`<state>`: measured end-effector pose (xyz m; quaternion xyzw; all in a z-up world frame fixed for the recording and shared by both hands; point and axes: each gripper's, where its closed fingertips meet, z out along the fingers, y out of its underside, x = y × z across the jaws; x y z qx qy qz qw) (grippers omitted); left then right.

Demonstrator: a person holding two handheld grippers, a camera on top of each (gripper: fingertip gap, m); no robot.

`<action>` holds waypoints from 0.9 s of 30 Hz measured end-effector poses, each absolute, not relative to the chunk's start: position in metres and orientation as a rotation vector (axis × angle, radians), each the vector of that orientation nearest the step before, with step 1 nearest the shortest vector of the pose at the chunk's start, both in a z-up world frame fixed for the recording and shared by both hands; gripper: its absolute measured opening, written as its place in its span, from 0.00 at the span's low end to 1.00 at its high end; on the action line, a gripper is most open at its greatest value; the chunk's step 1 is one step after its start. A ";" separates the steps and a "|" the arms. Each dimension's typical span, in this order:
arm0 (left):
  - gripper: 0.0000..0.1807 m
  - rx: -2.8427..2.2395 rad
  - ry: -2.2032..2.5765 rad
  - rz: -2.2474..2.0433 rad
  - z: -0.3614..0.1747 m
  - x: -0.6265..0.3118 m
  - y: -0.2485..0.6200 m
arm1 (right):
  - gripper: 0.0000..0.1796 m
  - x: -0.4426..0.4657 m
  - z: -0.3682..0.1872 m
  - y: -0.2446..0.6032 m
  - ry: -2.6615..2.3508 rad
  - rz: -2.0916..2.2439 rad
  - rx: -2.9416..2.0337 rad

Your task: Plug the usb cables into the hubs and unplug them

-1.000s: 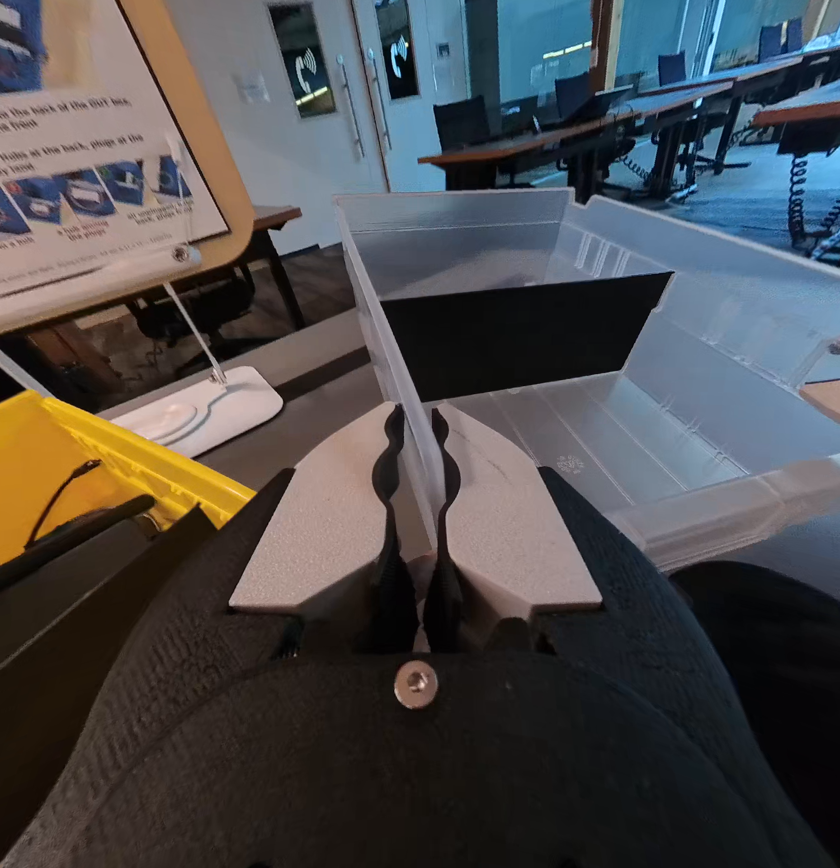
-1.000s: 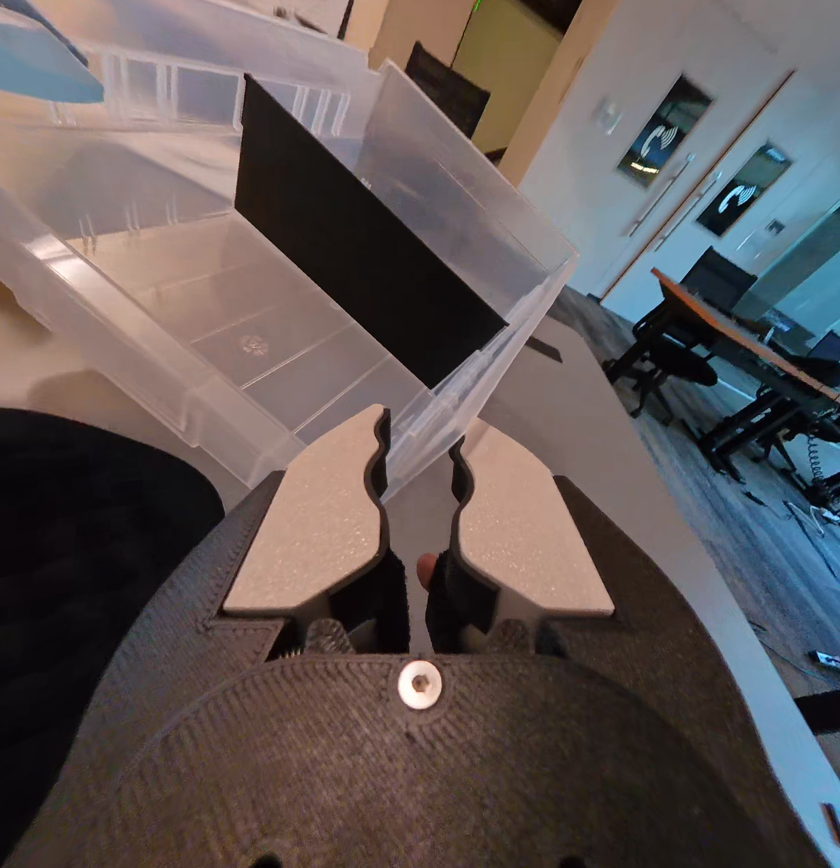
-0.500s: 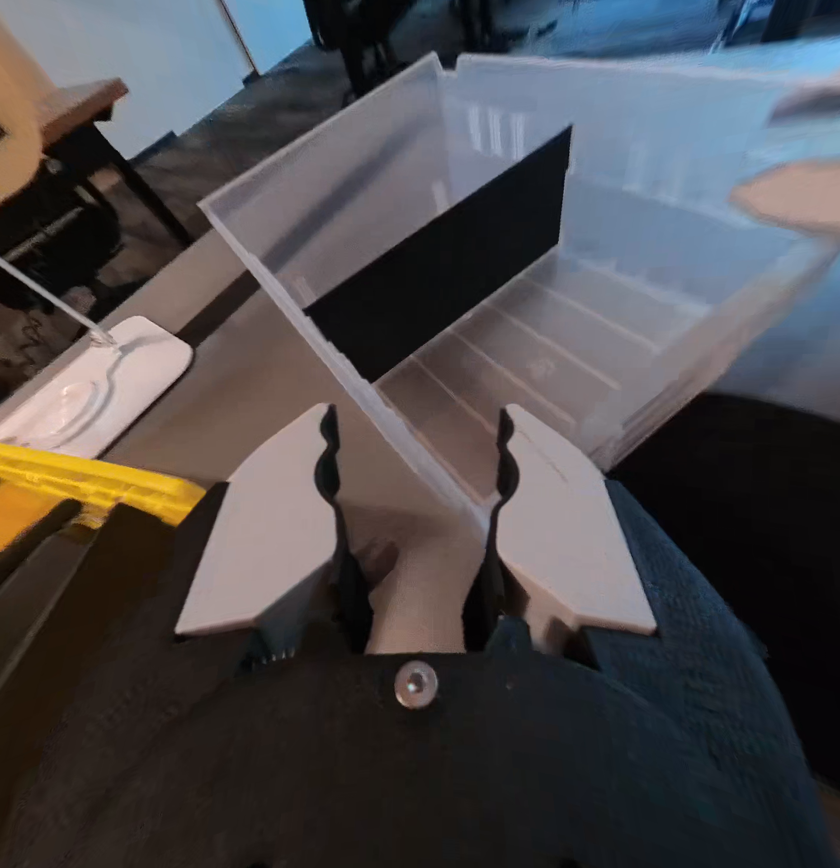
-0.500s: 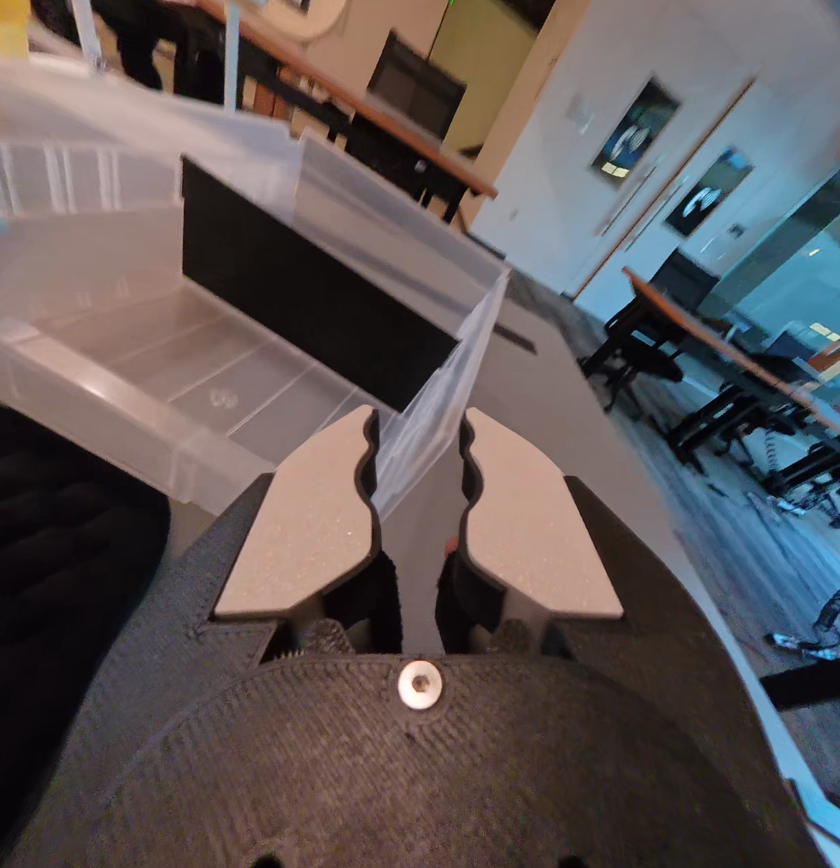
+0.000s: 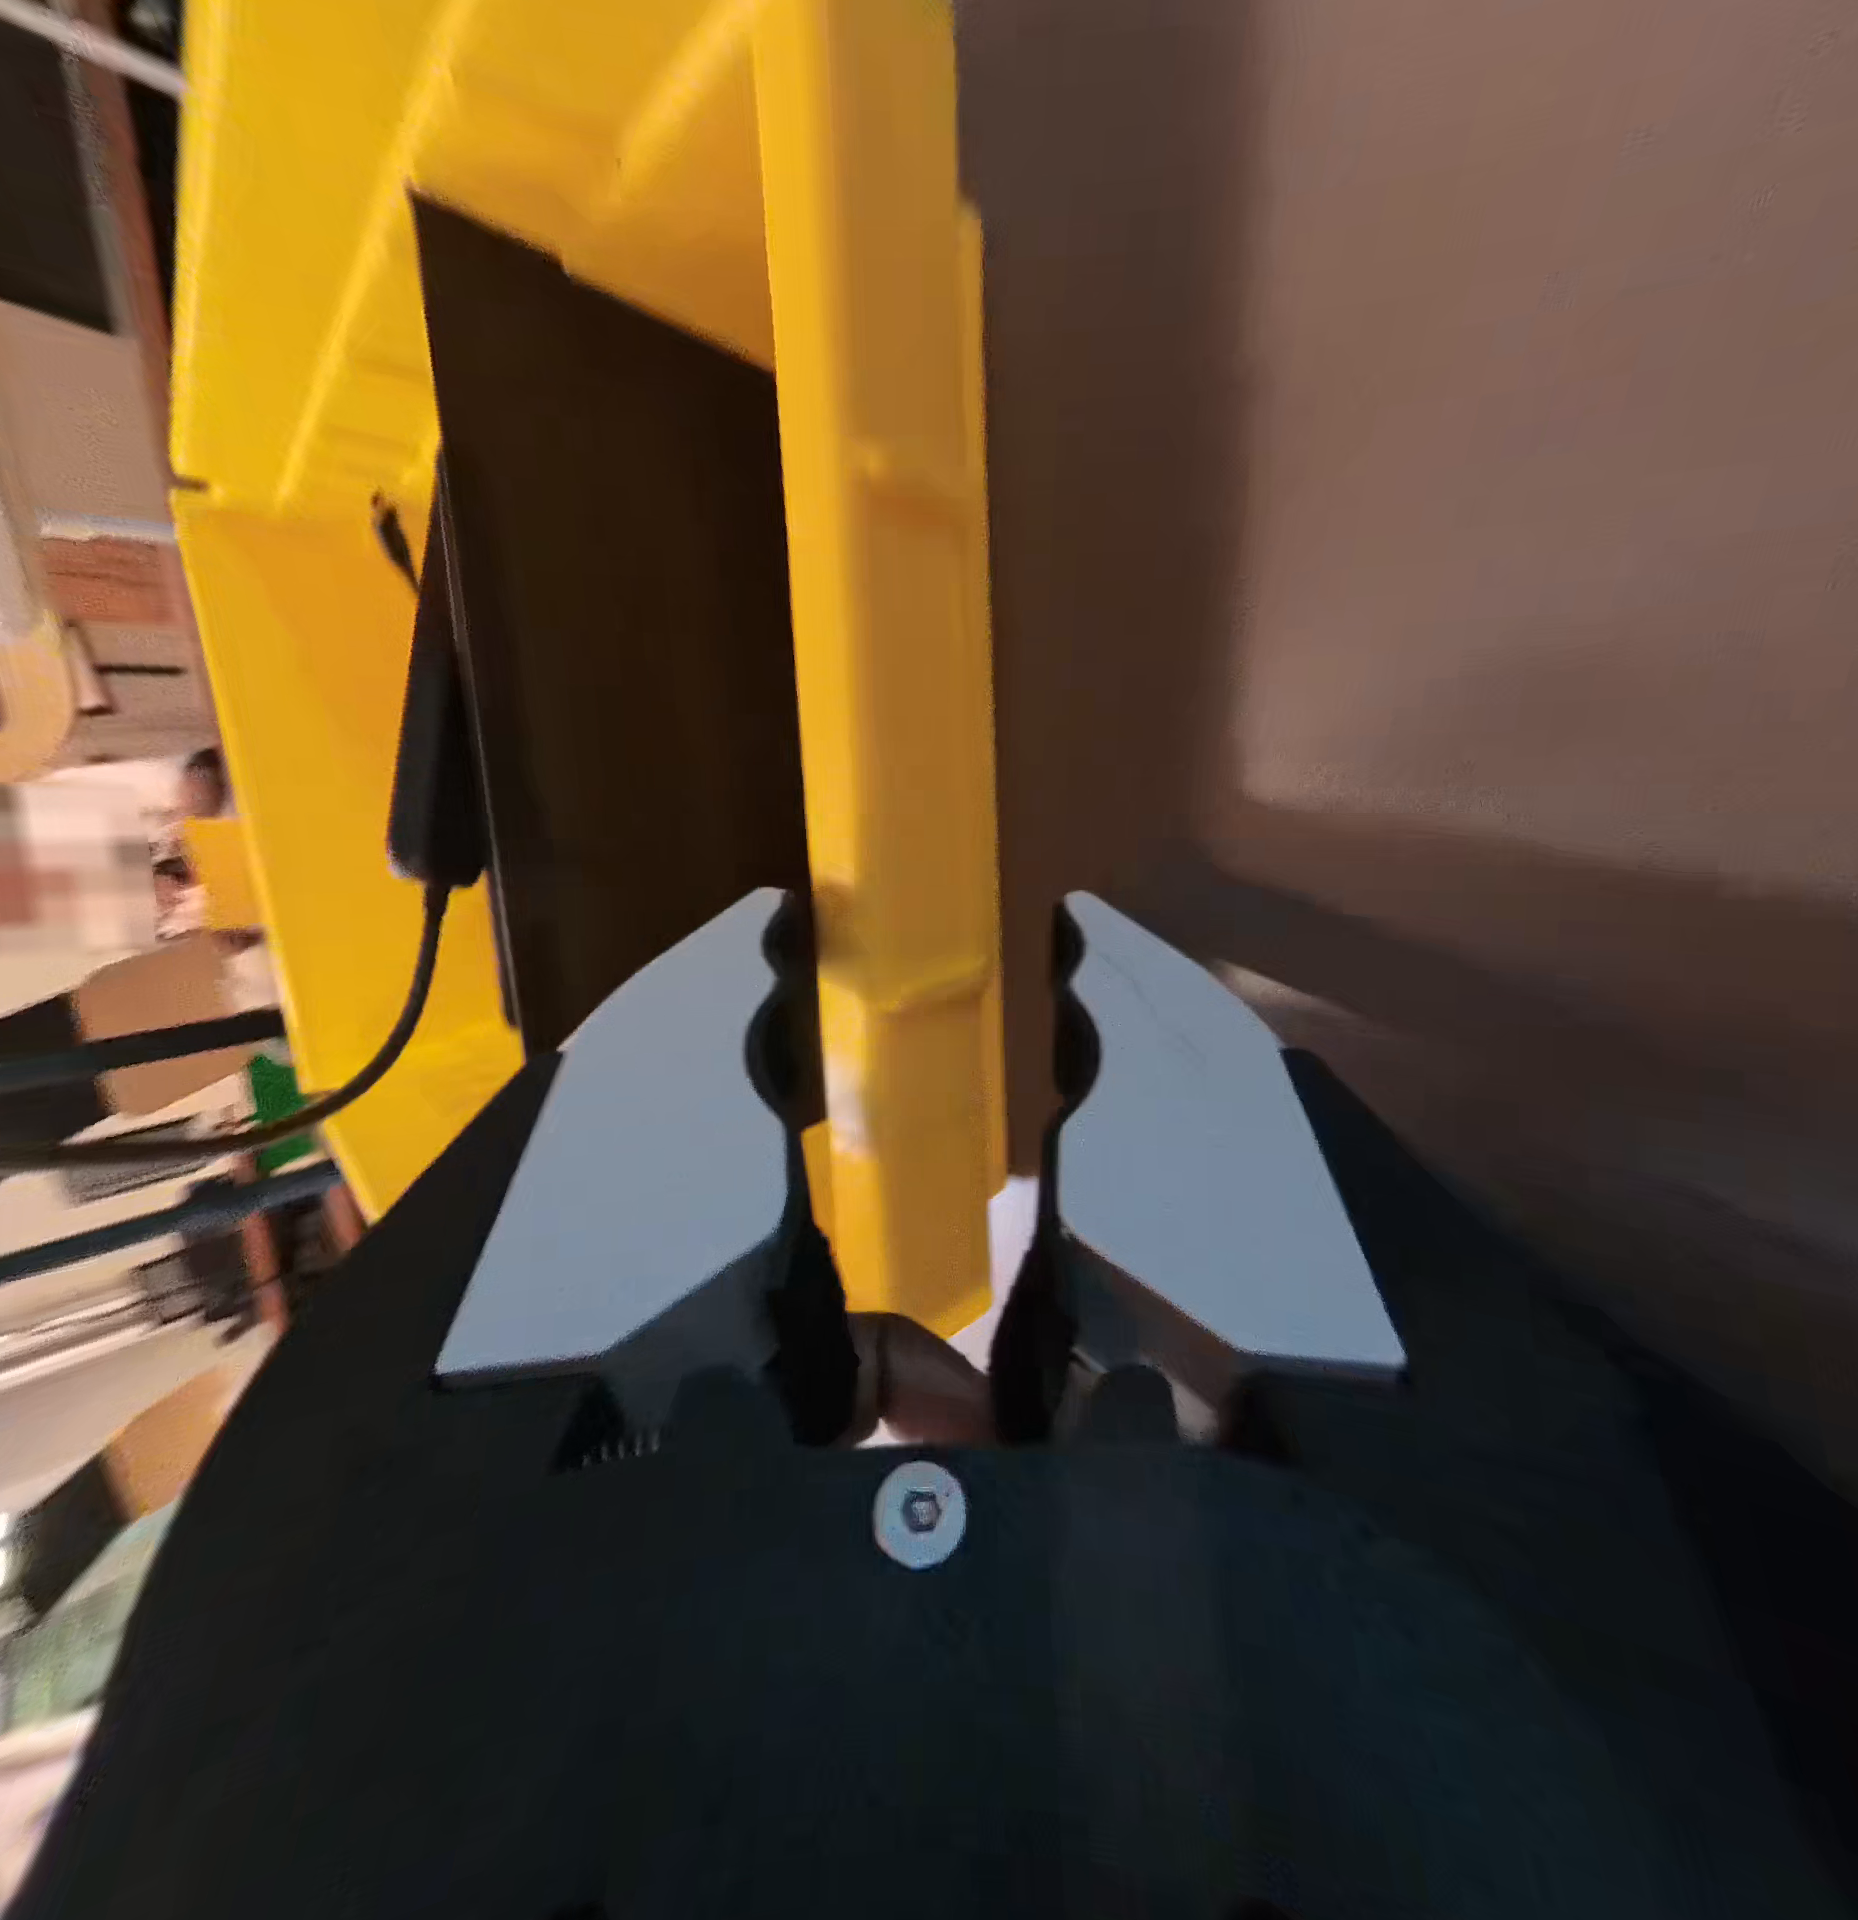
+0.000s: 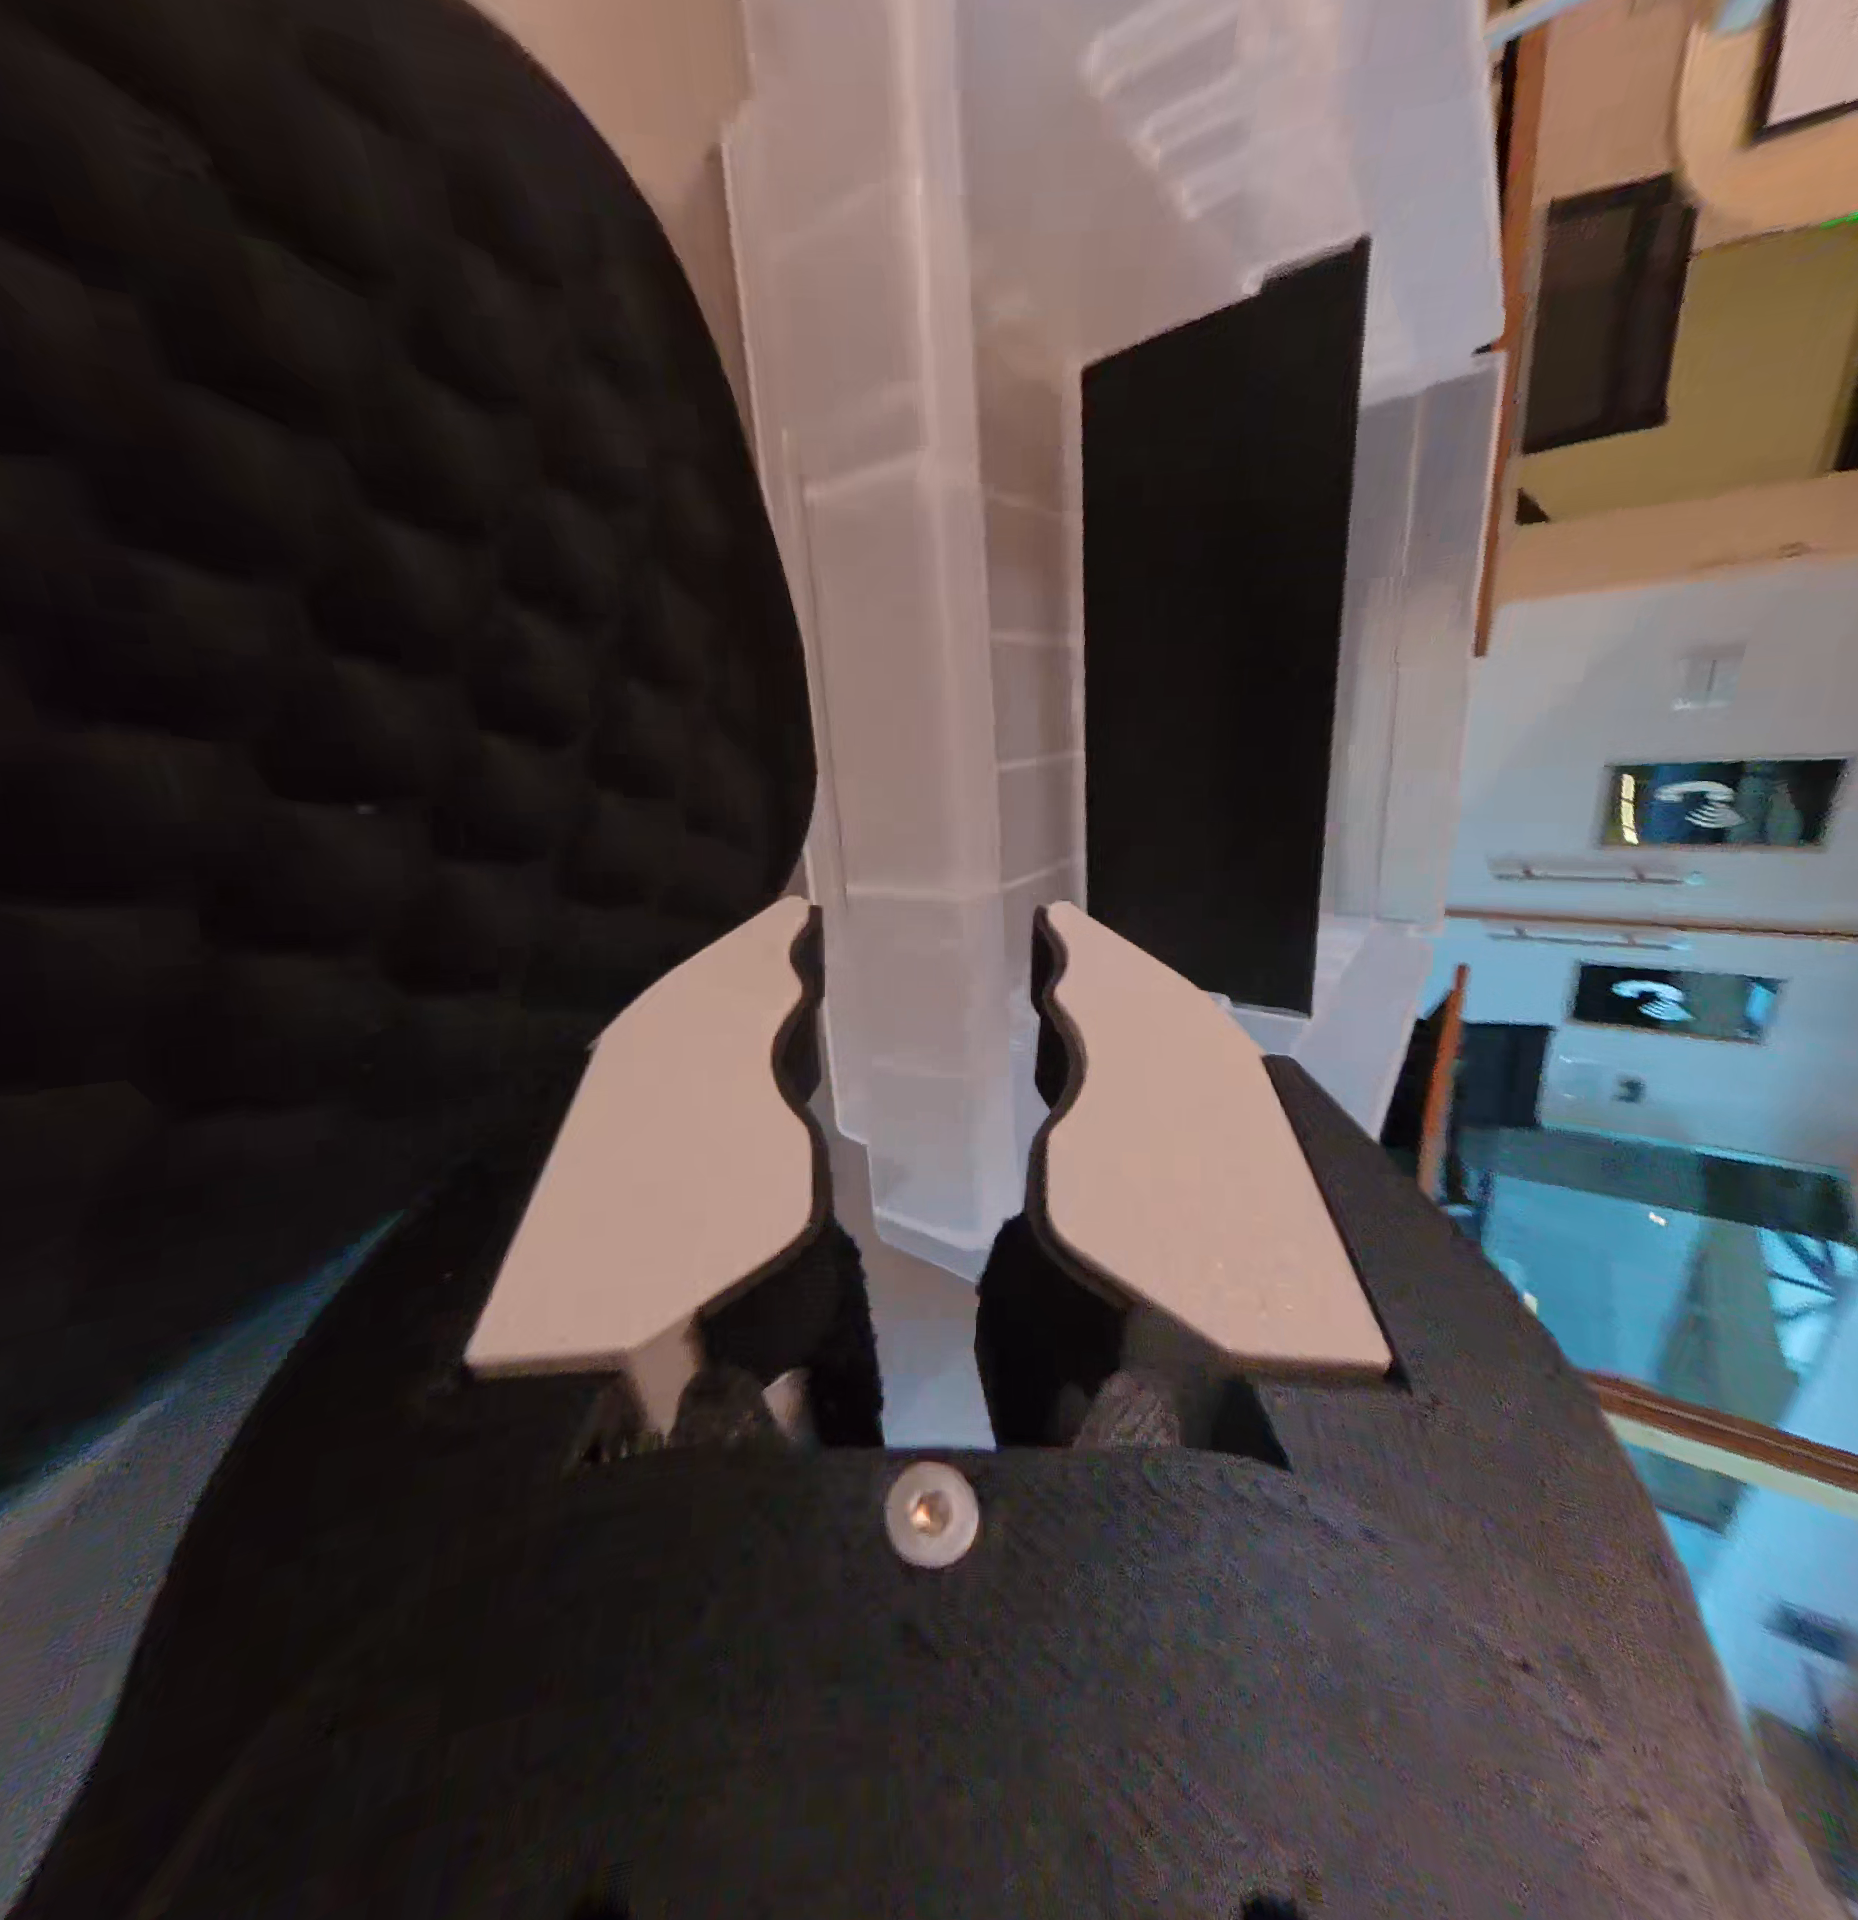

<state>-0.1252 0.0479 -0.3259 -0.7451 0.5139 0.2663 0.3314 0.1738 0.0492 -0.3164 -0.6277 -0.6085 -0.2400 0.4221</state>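
In the left wrist view, rolled on its side, a yellow bin (image 5: 551, 145) holds a black divider (image 5: 613, 623) and a black hub (image 5: 431, 769) with a black cable (image 5: 405, 1029). My left gripper (image 5: 925, 904) is open, its jaws astride the yellow bin's rim (image 5: 904, 623); the left finger touches it and the right stands off. In the right wrist view a clear plastic bin (image 6: 904, 520) with a black divider (image 6: 1216, 623) holds nothing else that shows. My right gripper (image 6: 927, 912) is open astride that bin's front rim.
A black dimpled foam mat (image 6: 333, 520) lies beside the clear bin. The tabletop (image 5: 1424, 416) runs along the yellow bin's outer side. Office walls, doors and desks show beyond the clear bin. The left view is motion-blurred.
My left gripper opened off the clear bin's side wall and swung over to the yellow bin's rim. My right gripper left the clear bin's other side wall for its front rim. Both views rolled sideways.
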 end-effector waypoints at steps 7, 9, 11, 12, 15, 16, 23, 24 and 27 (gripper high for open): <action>0.18 -1.982 1.361 0.759 -0.330 -0.188 0.048 | 0.18 0.205 -0.324 0.064 -1.471 -0.767 -1.624; 0.19 -2.005 1.344 0.775 -0.330 -0.214 0.044 | 0.19 0.212 -0.324 0.066 -1.454 -0.784 -1.627; 0.19 -2.011 1.331 0.796 -0.330 -0.240 0.039 | 0.19 0.217 -0.324 0.067 -1.434 -0.788 -1.625; 0.19 -2.020 1.322 0.820 -0.329 -0.253 0.036 | 0.19 0.220 -0.324 0.068 -1.428 -0.795 -1.624; 0.20 -2.054 1.274 0.855 -0.329 -0.290 0.023 | 0.19 0.229 -0.323 0.068 -1.409 -0.819 -1.627; 0.20 -2.061 1.260 0.860 -0.328 -0.300 0.017 | 0.19 0.232 -0.322 0.068 -1.404 -0.823 -1.629; 0.20 -2.117 1.152 0.912 -0.327 -0.355 -0.027 | 0.19 0.265 -0.322 0.067 -1.353 -0.853 -1.650; 0.20 -2.128 1.140 0.928 -0.327 -0.362 -0.034 | 0.19 0.270 -0.322 0.065 -1.341 -0.857 -1.652; 0.20 -2.173 1.091 0.956 -0.327 -0.388 -0.059 | 0.19 0.288 -0.322 0.063 -1.294 -0.871 -1.662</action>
